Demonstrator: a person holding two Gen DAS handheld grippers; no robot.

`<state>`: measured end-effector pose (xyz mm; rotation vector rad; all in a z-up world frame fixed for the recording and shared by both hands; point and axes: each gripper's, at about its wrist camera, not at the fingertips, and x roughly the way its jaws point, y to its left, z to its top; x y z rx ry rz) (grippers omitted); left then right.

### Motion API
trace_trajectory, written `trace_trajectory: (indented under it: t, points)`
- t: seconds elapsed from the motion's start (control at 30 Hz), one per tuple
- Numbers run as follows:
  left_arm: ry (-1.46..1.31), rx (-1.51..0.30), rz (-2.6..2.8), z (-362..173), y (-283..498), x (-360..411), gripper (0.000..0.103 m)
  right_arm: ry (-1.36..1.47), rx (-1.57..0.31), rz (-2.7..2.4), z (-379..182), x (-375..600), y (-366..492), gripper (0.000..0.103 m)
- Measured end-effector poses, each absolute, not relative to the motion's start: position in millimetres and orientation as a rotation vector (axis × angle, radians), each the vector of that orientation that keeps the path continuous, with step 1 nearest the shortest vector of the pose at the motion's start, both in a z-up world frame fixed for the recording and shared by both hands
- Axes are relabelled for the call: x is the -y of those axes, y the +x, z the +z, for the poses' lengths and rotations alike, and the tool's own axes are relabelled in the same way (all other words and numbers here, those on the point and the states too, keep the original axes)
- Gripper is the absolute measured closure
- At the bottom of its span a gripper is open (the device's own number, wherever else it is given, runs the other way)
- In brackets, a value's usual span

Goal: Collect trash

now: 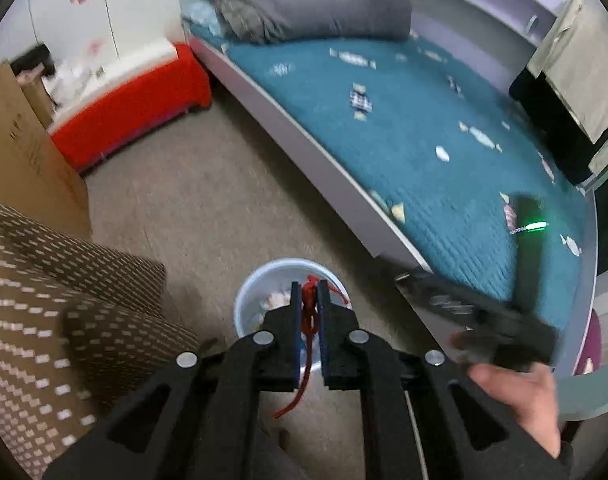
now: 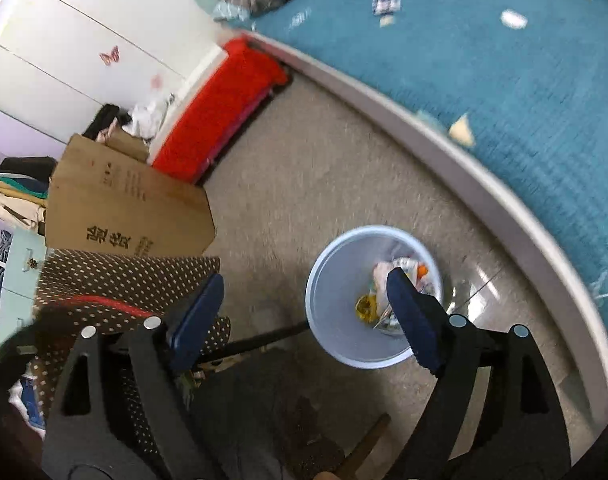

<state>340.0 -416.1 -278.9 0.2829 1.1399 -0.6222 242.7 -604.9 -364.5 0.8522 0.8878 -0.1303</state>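
Observation:
My left gripper [image 1: 309, 289] is shut on a knotted red string [image 1: 300, 388], whose tail hangs down between the fingers. It hovers over a pale blue bin [image 1: 246, 300] on the floor. In the right wrist view the same bin [image 2: 331, 280] holds crumpled wrappers [image 2: 401, 272] and a yellow scrap. My right gripper [image 2: 304, 304] is open with nothing between its blue pads, and its right finger [image 2: 411, 320] is over the bin's mouth. Several paper scraps and wrappers [image 1: 361, 100] lie scattered on the teal bedspread [image 1: 443, 184].
The bed's grey frame [image 1: 304, 136] curves beside the bin. A cardboard box [image 2: 124, 208], a red bench [image 2: 220, 120] and a brown dotted cushion [image 1: 44, 280] crowd the left. A grey duvet [image 1: 304, 4] lies at the bed's head. A hand [image 1: 519, 392] shows at right.

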Motion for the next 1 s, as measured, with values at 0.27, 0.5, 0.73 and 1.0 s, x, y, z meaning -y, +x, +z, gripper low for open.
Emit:
trace_trajectory:
  t: [0.27,0.5,0.73,1.0]
  points:
    - [0.255,-1.181,-0.52,-302.5,361.0,421.4,0.015,0.803,-0.78,-0.142,-315.0,621.1,213.0,0.015]
    - [0.265,-1.117,-0.509,-272.2,343.3,414.7,0.011,0.786,-0.764,-0.172,-298.5,602.2,196.8,0.006]
    - [0.247,-0.94,-0.518,-212.9,301.6,387.9,0.01,0.725,-0.715,-0.189,-253.6,578.3,180.5,0.006]
    - [0.203,-0.743,-0.494,-148.1,253.1,330.9,0.009,0.571,-0.65,-0.164,-179.4,523.4,161.2,0.006]
